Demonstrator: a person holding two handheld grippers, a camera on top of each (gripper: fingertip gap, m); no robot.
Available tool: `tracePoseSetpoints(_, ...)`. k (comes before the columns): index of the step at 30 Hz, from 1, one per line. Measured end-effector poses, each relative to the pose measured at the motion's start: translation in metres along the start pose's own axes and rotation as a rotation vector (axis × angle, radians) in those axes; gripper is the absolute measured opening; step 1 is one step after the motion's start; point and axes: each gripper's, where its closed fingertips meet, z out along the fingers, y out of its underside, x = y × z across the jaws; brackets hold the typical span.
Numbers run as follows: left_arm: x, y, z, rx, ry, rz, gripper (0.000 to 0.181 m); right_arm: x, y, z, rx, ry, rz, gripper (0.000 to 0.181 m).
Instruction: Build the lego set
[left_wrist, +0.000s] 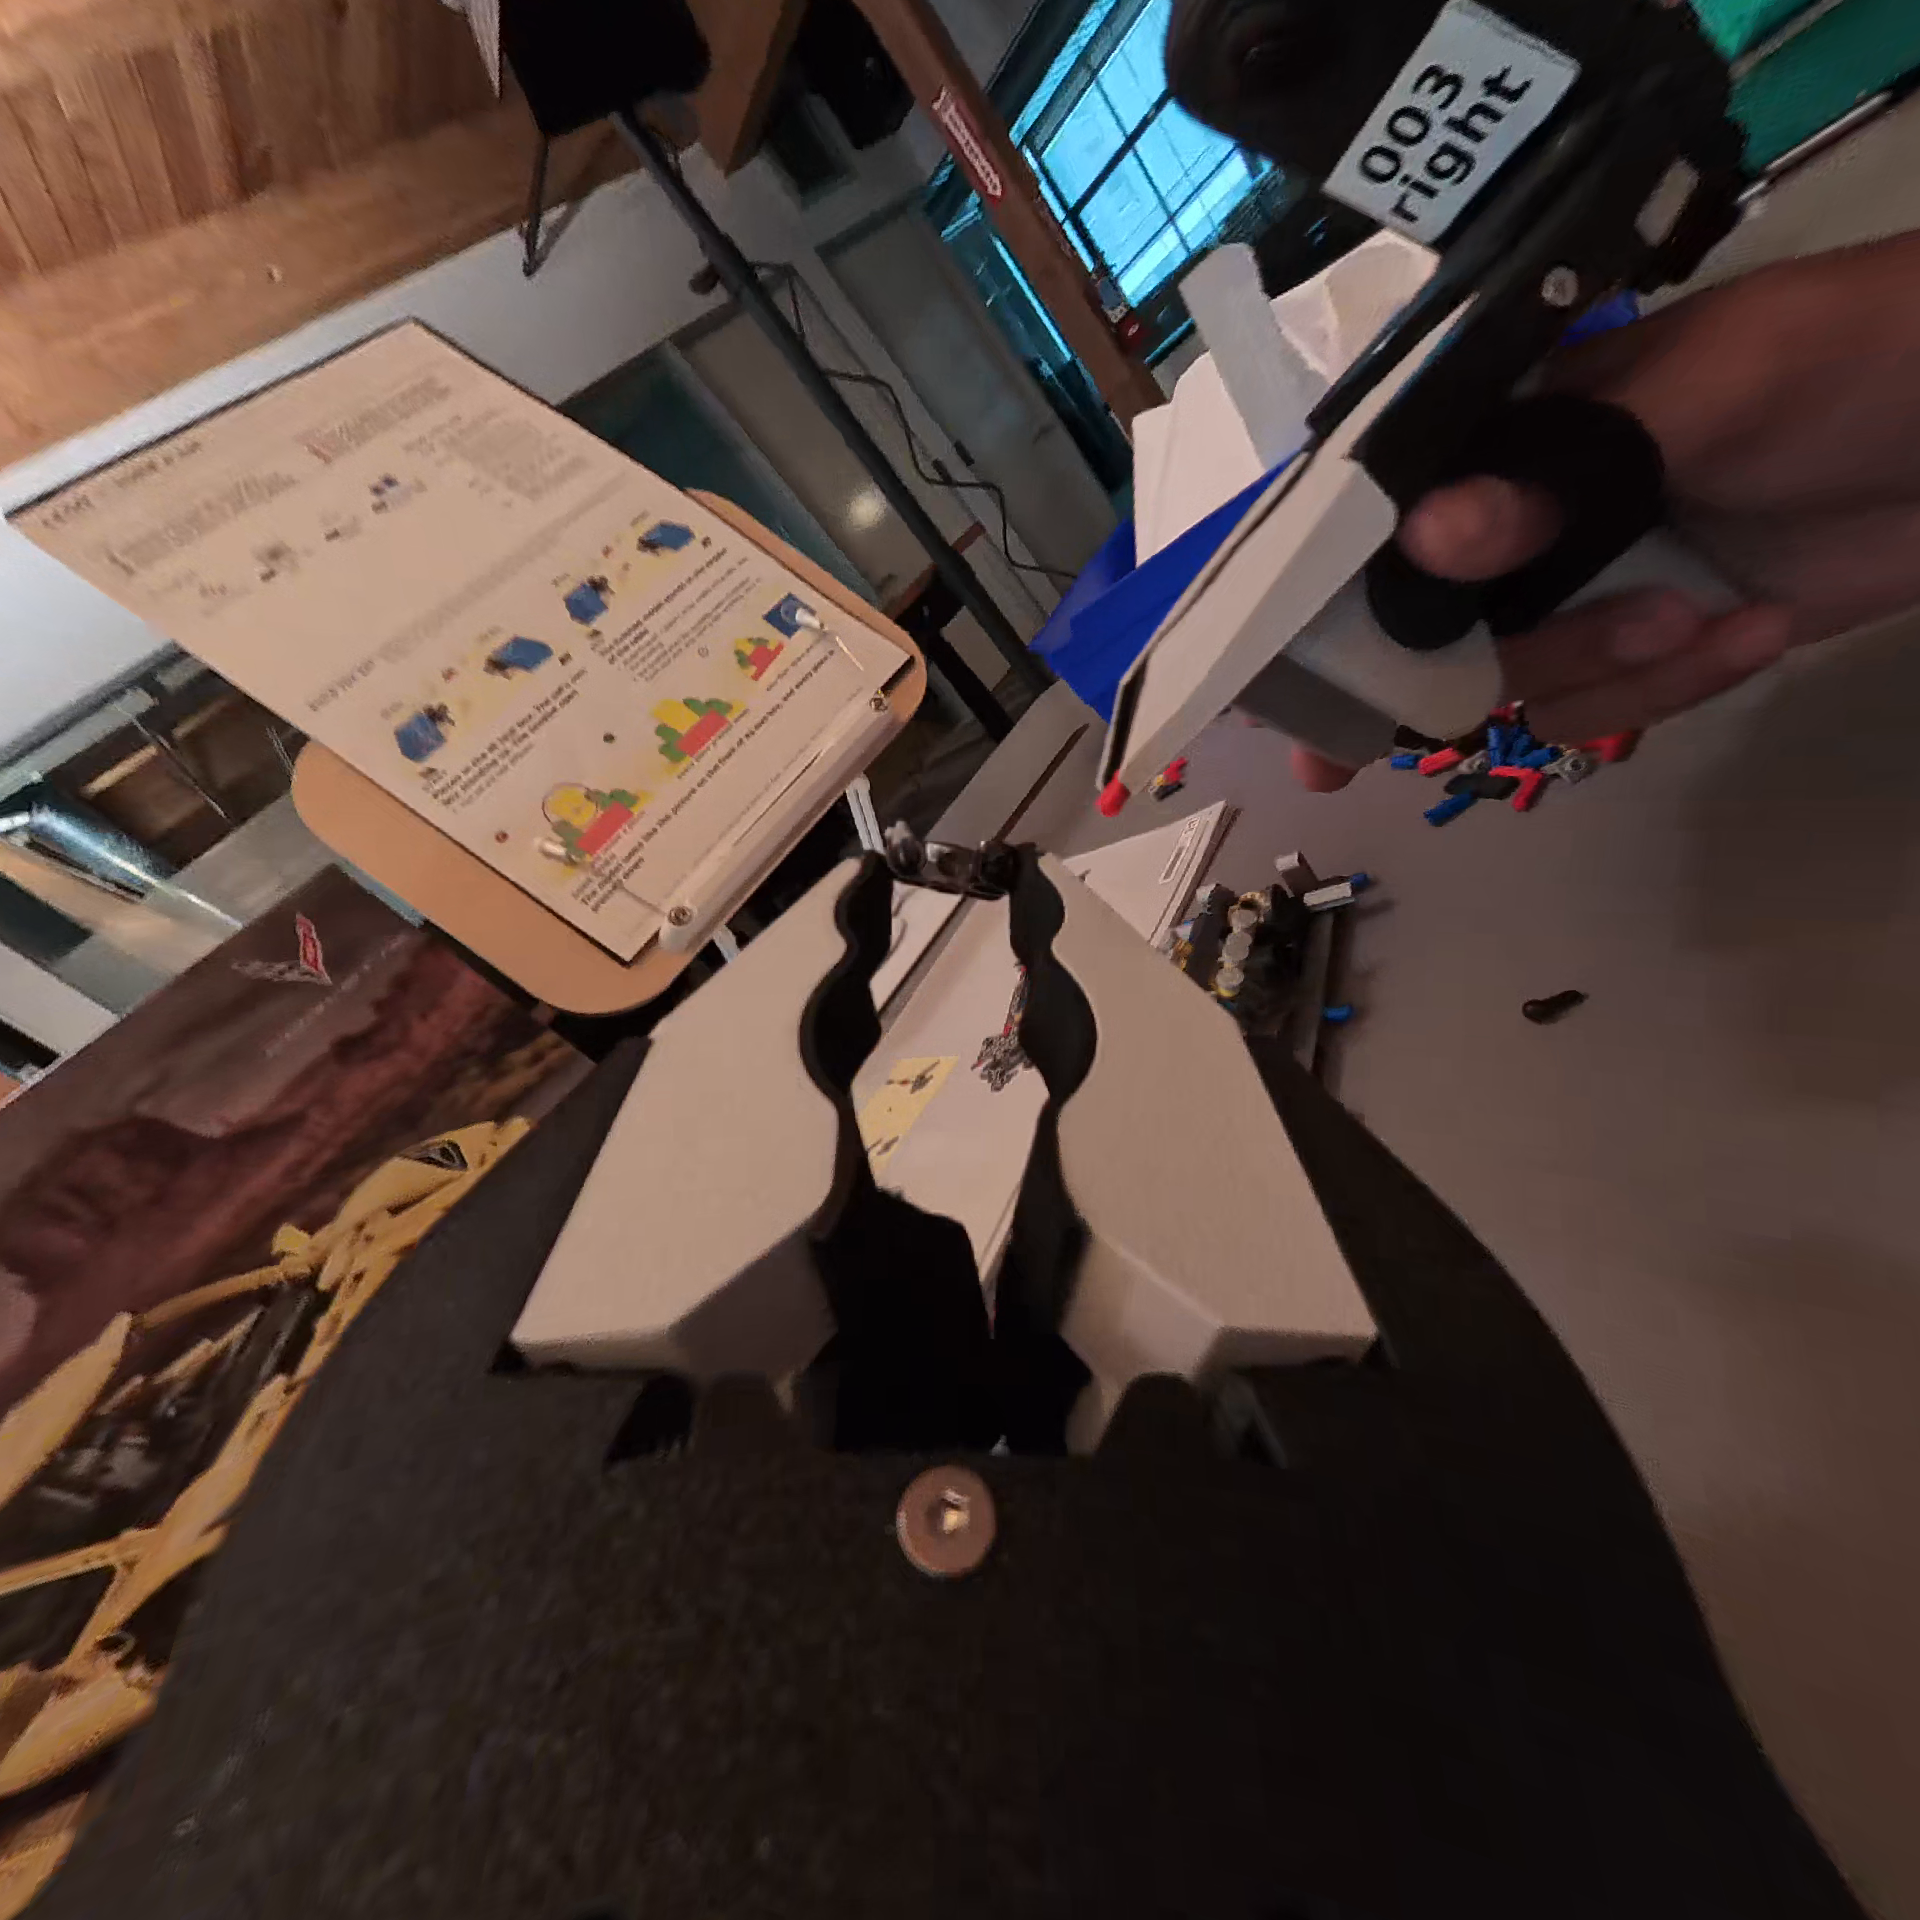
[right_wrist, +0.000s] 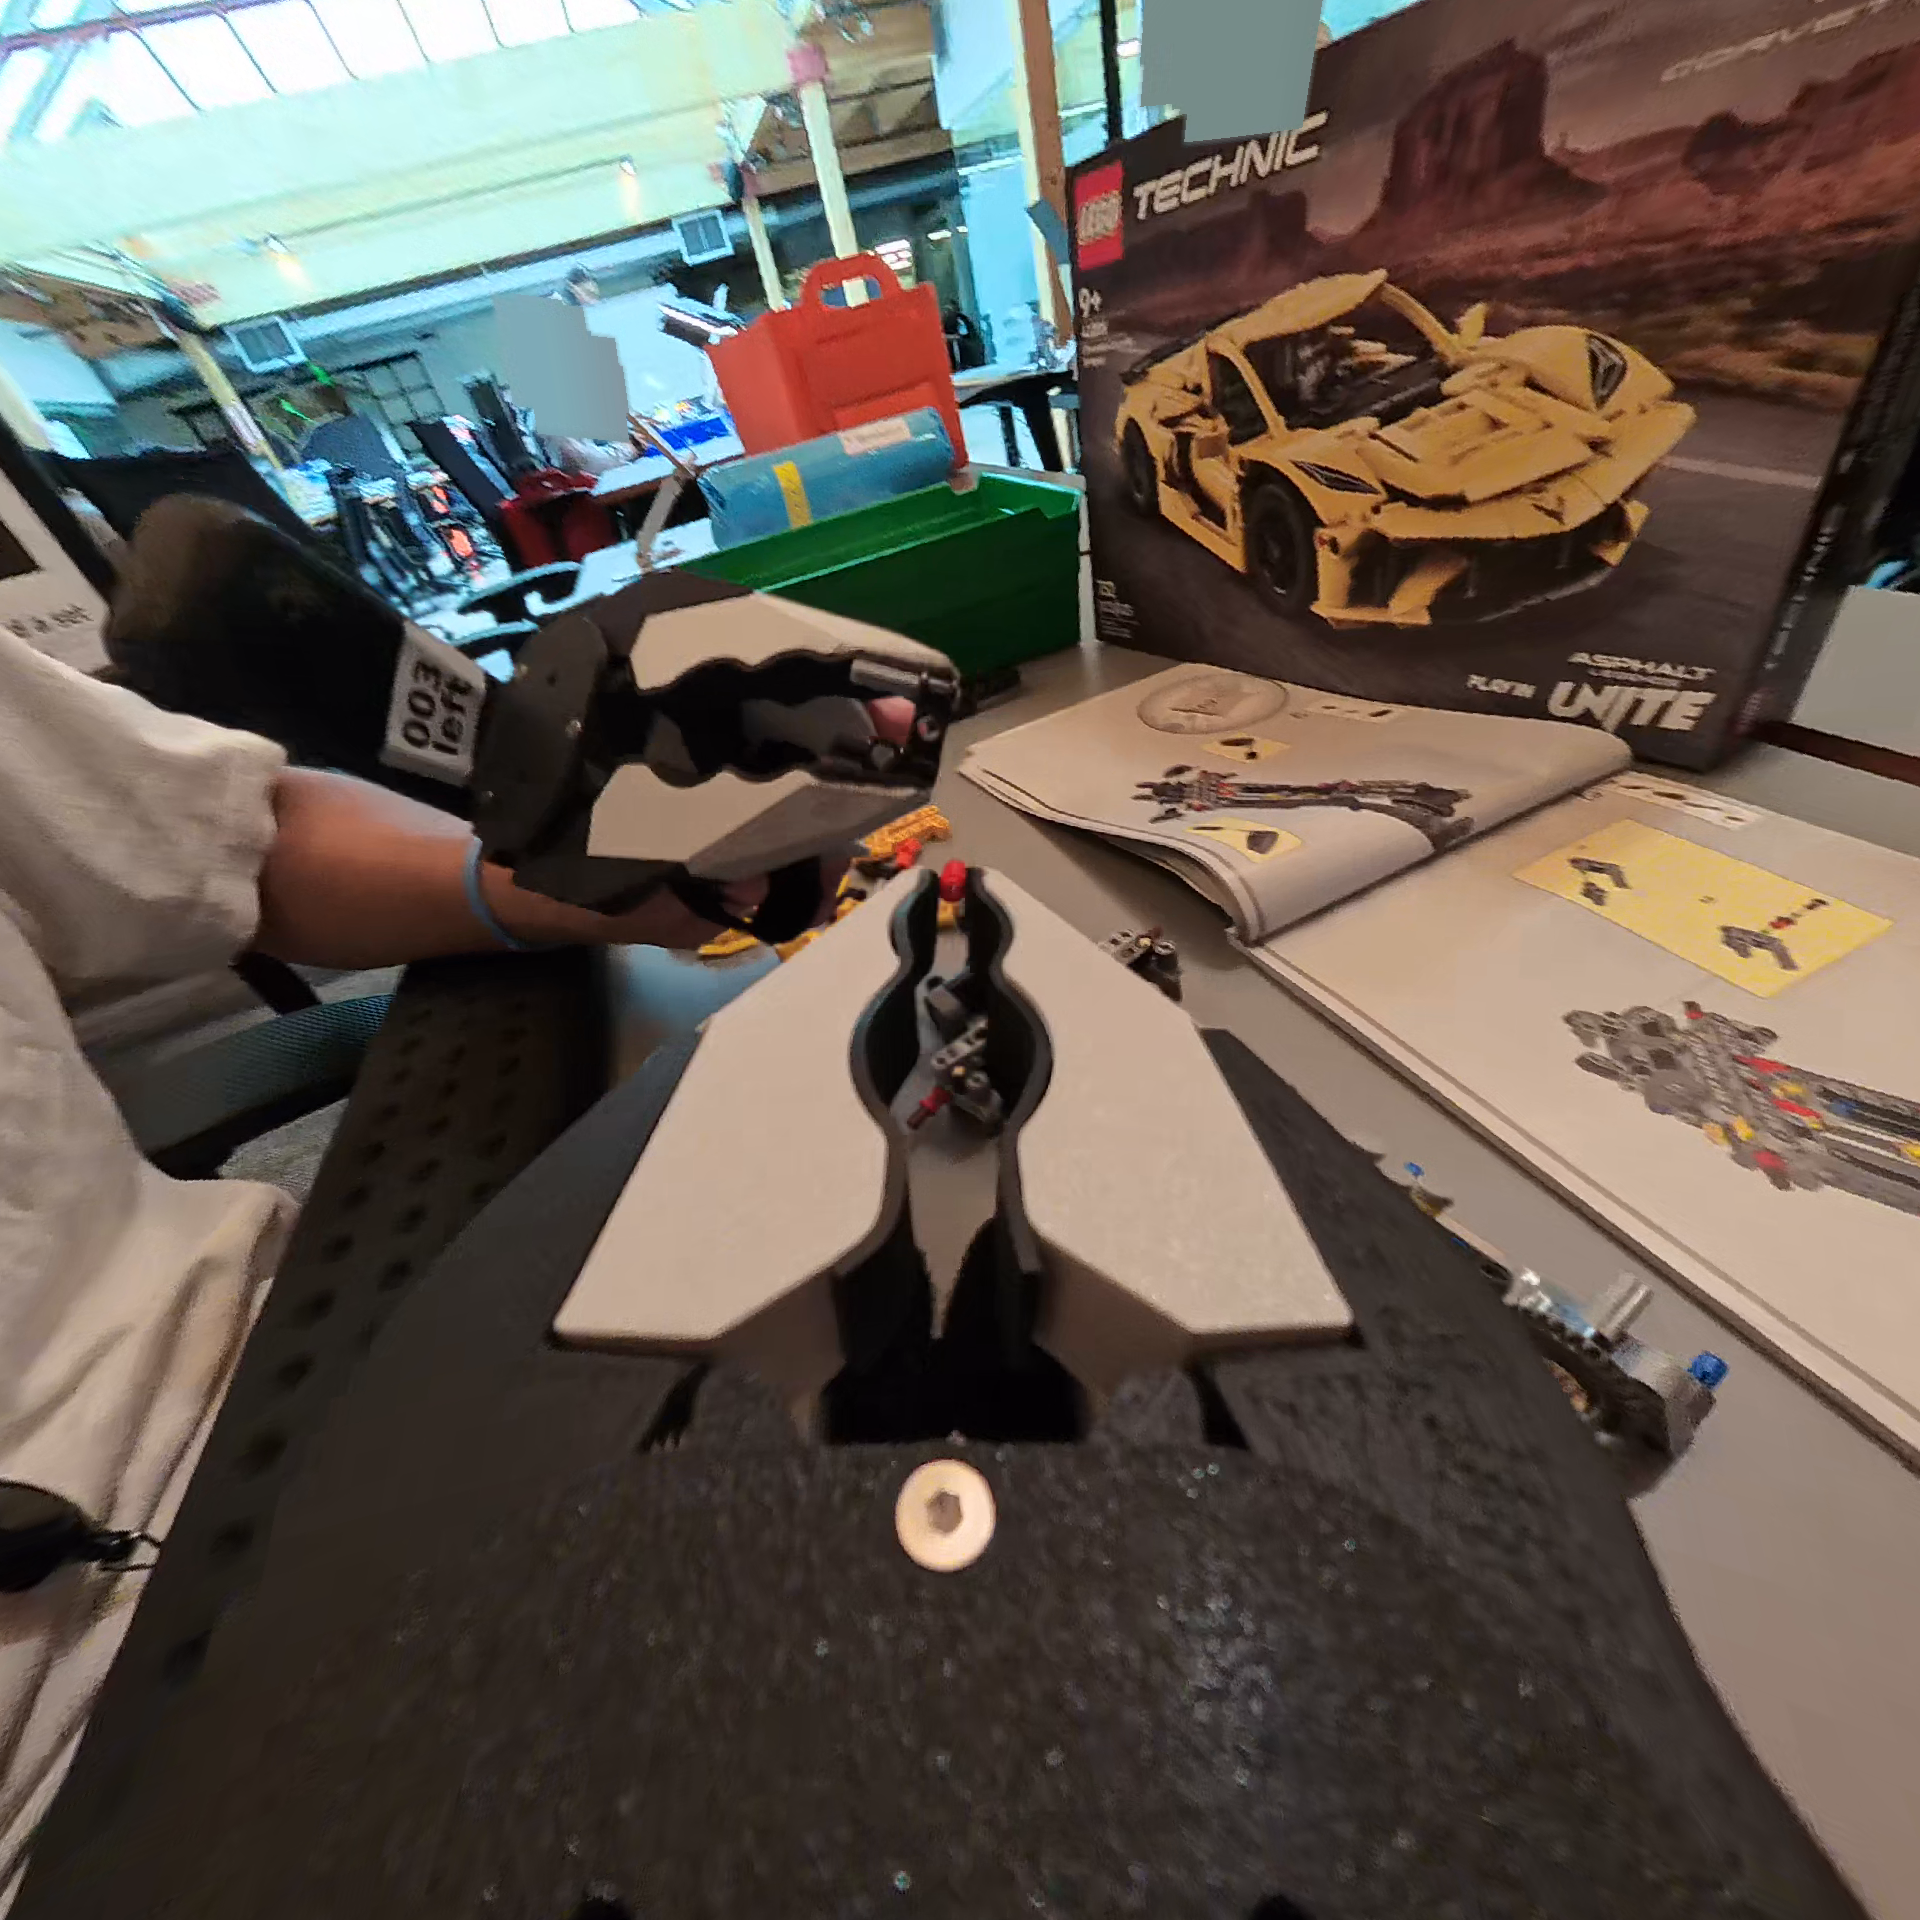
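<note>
- My left tongs (left_wrist: 951, 862) are raised off the worktop (left_wrist: 1610, 1195) and pinch a small black piece (left_wrist: 951, 860) at their very tips; from my other camera the same left tongs (right_wrist: 920, 712) show this piece (right_wrist: 902, 717) held just beyond the green bin (right_wrist: 935, 561).
- My right tongs (right_wrist: 954, 883) are nearly pressed together on a small red pin (right_wrist: 953, 878) caught between the tips; in the left view these right tongs (left_wrist: 1117, 795) hang above the worktop with the red pin (left_wrist: 1112, 796) sticking out at the end.
- The two pairs of tongs are near each other but apart, both in the air.
- The instruction booklet (right_wrist: 1507, 935) lies open on the worktop to my right, and the set's box (right_wrist: 1455, 416), with a yellow car pictured on it, stands upright just behind it.
- A partly built dark grey assembly (left_wrist: 1262, 951) sits on the worktop beside the booklet (left_wrist: 966, 1049); in the right view I see its edge (right_wrist: 1621, 1361) with a blue pin.
- A heap of loose red, blue and grey pieces (left_wrist: 1496, 769) lies under my right hand (left_wrist: 1662, 582), and one stray black pin (left_wrist: 1553, 1006) lies apart on the bare worktop.
- Yellow pieces (right_wrist: 894, 831) lie on the worktop below my left tongs.
- A printed sheet on a clipboard (left_wrist: 499, 634) stands tilted behind the left tongs.
</note>
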Motion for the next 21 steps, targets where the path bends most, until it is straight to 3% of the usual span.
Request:
tracePoseSetpoints(6, 0.015, -0.002, 0.000, 0.000, 0.022, 0.132, 0.021, -0.009, -0.006, -0.003, 0.029, -0.056, 0.001, 0.004)
tracePoseSetpoints(21, 0.037, 0.007, 0.001, -0.018, 0.086, 0.331, 0.021, -0.008, 0.020, 0.006, -0.122, -0.015, -0.079, 0.004)
